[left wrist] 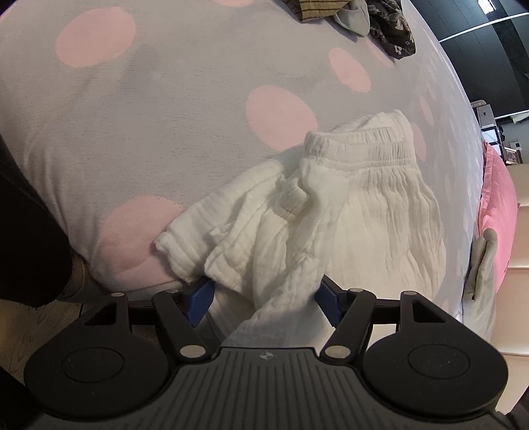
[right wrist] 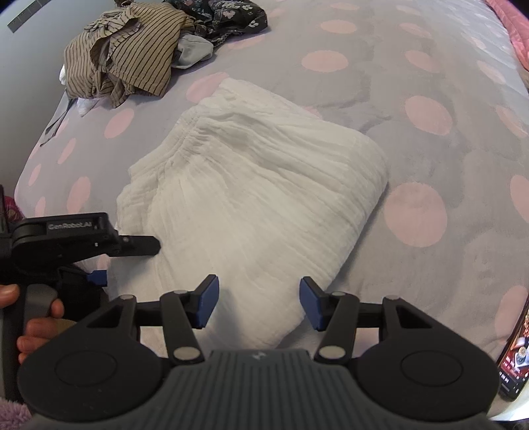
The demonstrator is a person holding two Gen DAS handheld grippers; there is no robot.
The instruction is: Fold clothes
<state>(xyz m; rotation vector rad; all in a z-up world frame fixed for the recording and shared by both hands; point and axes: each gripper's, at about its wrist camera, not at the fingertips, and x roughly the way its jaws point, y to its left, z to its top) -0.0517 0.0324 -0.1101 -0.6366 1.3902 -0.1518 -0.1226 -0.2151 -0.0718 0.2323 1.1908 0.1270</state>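
A white crinkled garment (left wrist: pixel 363 205) with an elastic waistband lies folded on the grey bedspread with pink dots (left wrist: pixel 165 115). Its near corner is bunched and drapes loosely between the blue pads of my left gripper (left wrist: pixel 264 297), which stand wide apart and do not press on it. In the right wrist view the same garment (right wrist: pixel 258 185) forms a rough rectangle. My right gripper (right wrist: pixel 259 304) hovers open over its near edge, pads apart. The left tool's black body (right wrist: pixel 66 238) sits at the garment's left corner, held by a hand (right wrist: pixel 36 324).
A heap of unfolded clothes lies at the far side: a brown striped shirt (right wrist: pixel 125 56) and a dark floral piece (right wrist: pixel 224 16). A pink pillow (left wrist: pixel 499 198) and a grey cloth (left wrist: pixel 482 264) sit at the bed's right edge. A phone (right wrist: pixel 515 357) lies near right.
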